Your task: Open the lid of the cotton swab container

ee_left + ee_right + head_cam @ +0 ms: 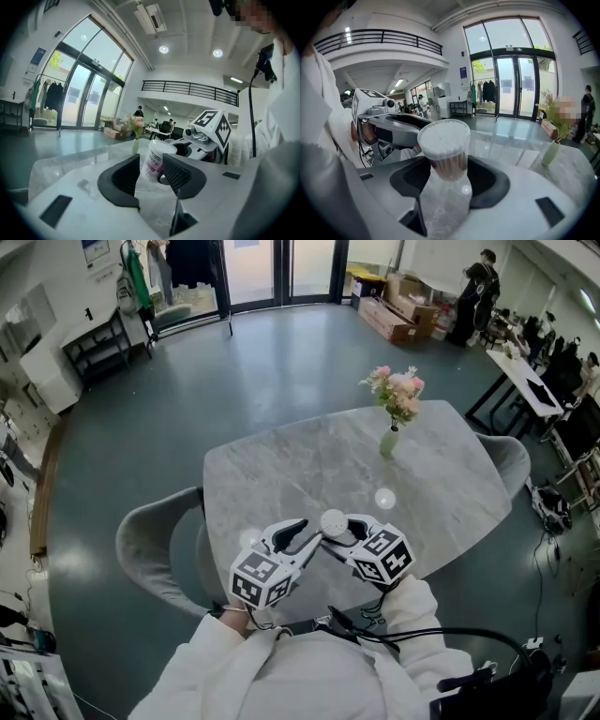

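The cotton swab container (333, 520) is a clear tube packed with white-tipped swabs, held just above the near edge of the marble table (281, 470). My right gripper (350, 532) is shut on its lower body (443, 154), and the tube stands upright between the jaws. My left gripper (307, 532) comes in from the left with its jaws open. Its tips flank the upper part of the pink-labelled container (154, 161) without pressing on it. Whether a clear lid still sits on the rim cannot be told.
A pale green vase of pink flowers (392, 418) stands at the table's far right. Grey chairs sit at the left (155, 540) and right (511, 460). Two bright ceiling-light reflections lie on the tabletop. Cables hang by the person's lap (422, 638).
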Motion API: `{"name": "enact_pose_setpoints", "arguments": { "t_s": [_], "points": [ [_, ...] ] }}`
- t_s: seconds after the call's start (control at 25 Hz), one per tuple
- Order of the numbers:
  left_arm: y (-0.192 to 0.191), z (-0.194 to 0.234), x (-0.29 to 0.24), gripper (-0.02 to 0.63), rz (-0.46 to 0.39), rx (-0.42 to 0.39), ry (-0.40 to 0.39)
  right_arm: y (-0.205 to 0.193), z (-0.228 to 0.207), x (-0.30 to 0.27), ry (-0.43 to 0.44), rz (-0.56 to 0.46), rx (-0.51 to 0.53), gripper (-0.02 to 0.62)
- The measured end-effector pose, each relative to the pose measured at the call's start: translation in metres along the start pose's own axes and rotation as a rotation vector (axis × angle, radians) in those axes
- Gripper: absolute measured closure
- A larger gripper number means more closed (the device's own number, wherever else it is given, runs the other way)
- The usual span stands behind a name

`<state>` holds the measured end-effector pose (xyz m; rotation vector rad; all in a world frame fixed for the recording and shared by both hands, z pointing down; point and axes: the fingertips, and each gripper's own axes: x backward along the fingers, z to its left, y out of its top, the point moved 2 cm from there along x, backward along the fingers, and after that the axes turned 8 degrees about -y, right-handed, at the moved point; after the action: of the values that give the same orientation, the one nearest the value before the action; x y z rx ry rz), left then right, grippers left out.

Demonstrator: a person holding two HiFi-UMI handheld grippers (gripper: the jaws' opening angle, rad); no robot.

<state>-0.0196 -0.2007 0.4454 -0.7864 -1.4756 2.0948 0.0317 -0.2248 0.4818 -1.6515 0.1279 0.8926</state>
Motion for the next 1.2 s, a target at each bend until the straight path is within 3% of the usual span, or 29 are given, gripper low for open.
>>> {"name": "enact_pose_setpoints", "arguments": {
  "t_s": [0.2,0.6,0.96,1.2],
  "points": [
    [0.006,-0.011,-0.005,0.412,0.014,-0.044,-0.079,0.001,0.001,0.000,0.012,0.015,0.011,0.295],
    [0.021,-0.025,-0.013,0.364,0.059,-0.148,-0.216,0.002,0.011,0.004,0.078,0.045,0.047,0.295],
    [0.024,-0.028,-0.021,0.360,0.113,-0.199,-0.271,0.007,0.021,0.009,0.173,0.061,0.076,0.295],
    [0.021,-0.031,-0.021,0.360,0.115,-0.206,-0.270,0.004,0.022,0.012,0.169,0.068,0.087,0.295]
  ]
}}
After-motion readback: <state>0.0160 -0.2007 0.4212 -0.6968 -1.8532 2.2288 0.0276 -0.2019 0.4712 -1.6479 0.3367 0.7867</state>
